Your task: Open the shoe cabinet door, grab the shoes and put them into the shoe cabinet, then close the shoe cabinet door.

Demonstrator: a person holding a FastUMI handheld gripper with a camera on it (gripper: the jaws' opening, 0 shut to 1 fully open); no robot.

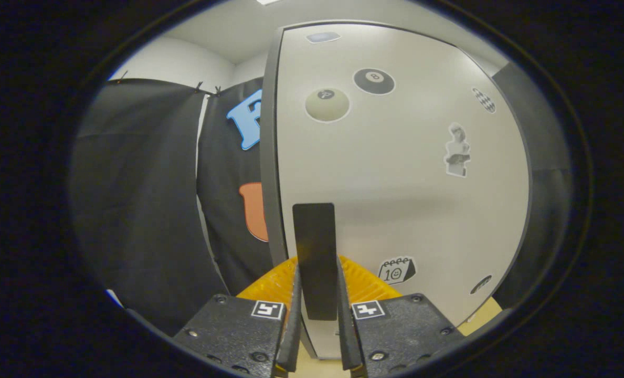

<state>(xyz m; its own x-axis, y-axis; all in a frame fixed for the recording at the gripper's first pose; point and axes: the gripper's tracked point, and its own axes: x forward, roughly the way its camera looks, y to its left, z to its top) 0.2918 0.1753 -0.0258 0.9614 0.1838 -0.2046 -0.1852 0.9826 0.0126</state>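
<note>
1. Your gripper (317, 315) faced the shoe cabinet door (395, 173), a pale panel with a dark edge, covered in stickers.
2. Your fingers (294, 320) were closed on the black handle (315, 257), a flat upright strip on the door, one finger pressing on each side of it.
3. The handle's lower end sat between the fingers; its upper part rose clear above them.
4. Something ribbed and orange (275, 286) showed just behind the fingers, mostly hidden by them, so I could not tell what it was.
5. The door hid the cabinet's inside.
6. The small stickers low on the door were hard to make out.
</note>
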